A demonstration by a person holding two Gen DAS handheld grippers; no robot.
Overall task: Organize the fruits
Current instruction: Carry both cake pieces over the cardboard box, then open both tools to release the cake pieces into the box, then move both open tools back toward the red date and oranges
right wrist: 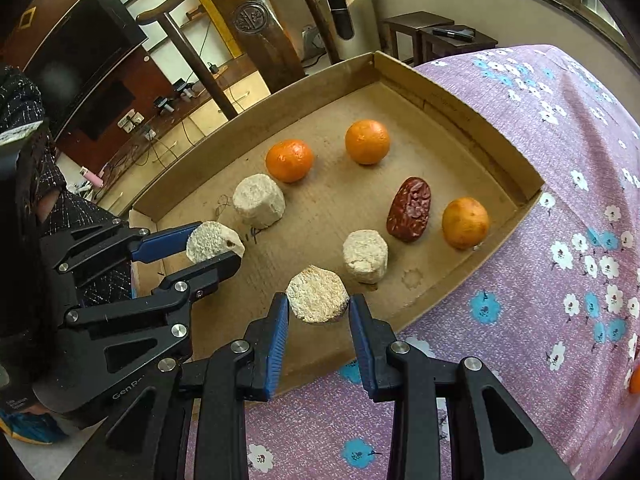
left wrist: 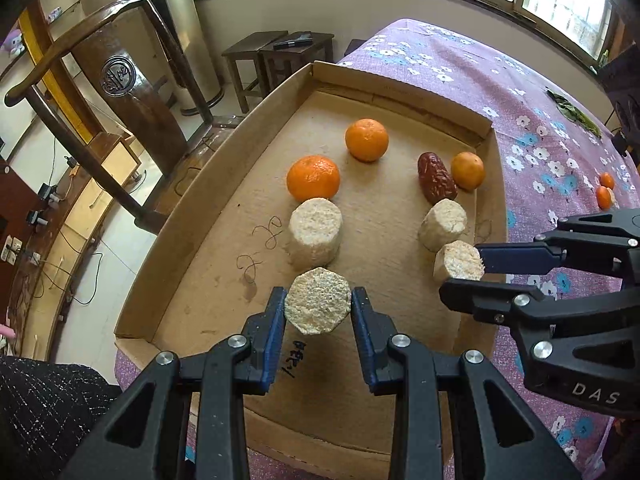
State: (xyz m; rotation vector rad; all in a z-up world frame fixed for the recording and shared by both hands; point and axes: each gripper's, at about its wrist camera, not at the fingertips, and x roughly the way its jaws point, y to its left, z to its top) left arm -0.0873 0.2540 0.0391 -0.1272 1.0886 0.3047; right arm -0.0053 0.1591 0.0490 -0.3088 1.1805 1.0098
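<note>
The left gripper (left wrist: 318, 306) pinches a pale puffed-rice cake (left wrist: 318, 307) between its blue fingers (left wrist: 276, 316), above the near end of the shallow cardboard tray (left wrist: 180, 216). The right gripper (right wrist: 318, 306) pinches a second rice cake (right wrist: 317, 300) in the same way, near the tray's edge. On the tray floor lie two more cakes, three mandarins (left wrist: 313, 178) and one red date (left wrist: 436, 178). The tray stands on a purple flowered cloth (left wrist: 540, 120).

3 oranges (left wrist: 313, 178) and 1 wrinkled red date (left wrist: 436, 178) lie in the cardboard tray (left wrist: 168, 240).
</note>
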